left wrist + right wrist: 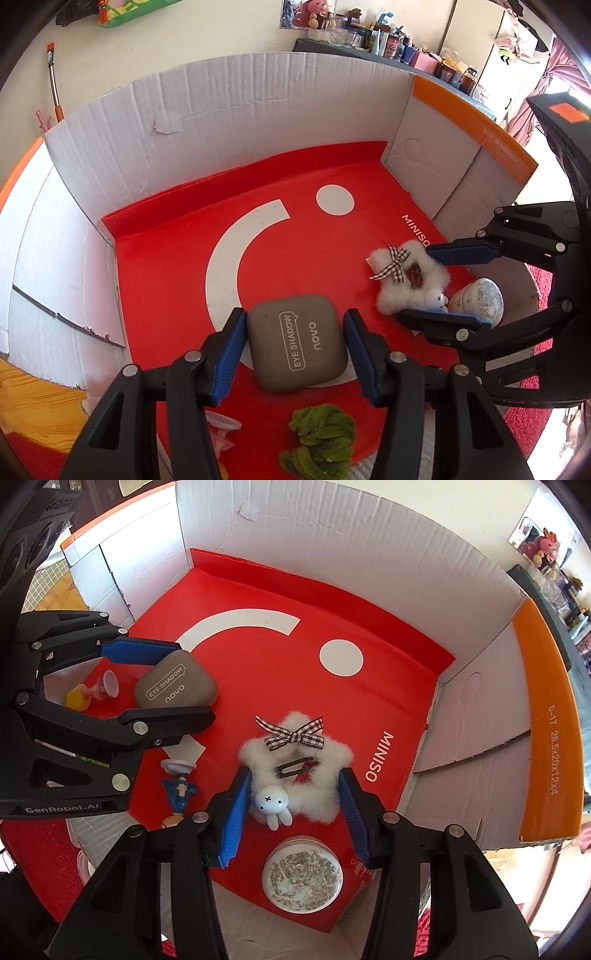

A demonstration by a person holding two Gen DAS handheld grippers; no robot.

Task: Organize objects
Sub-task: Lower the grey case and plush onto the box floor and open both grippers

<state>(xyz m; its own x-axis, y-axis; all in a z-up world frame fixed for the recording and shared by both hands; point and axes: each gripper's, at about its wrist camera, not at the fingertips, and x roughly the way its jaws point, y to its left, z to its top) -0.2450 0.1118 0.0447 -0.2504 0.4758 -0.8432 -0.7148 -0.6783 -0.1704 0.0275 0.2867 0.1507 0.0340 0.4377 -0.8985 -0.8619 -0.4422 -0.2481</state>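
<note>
Cardboard walls (236, 107) of a white box enclose a red MINISO bag (177, 266) laid flat as the floor. On it the left gripper (295, 354) straddles a taupe eye shadow case (297, 349), its blue pads spread on either side with a sliver of gap at each edge, so the jaws stand released and the case lies flat on the bag. Near the same gripper lies a green fuzzy scrunchie (319, 443). The right gripper (293, 812) is likewise spread wide around a white fluffy star hair clip (295, 771) with a checked bow and a small white bunny charm (272, 805); its pads sit just beside the fur, not pinching. A round glittery jar (302, 873) sits close behind the clip, under the right gripper. Small toys, a yellow duck (77, 699) and a blue figure (179, 792), lie at the bag's left edge.
</note>
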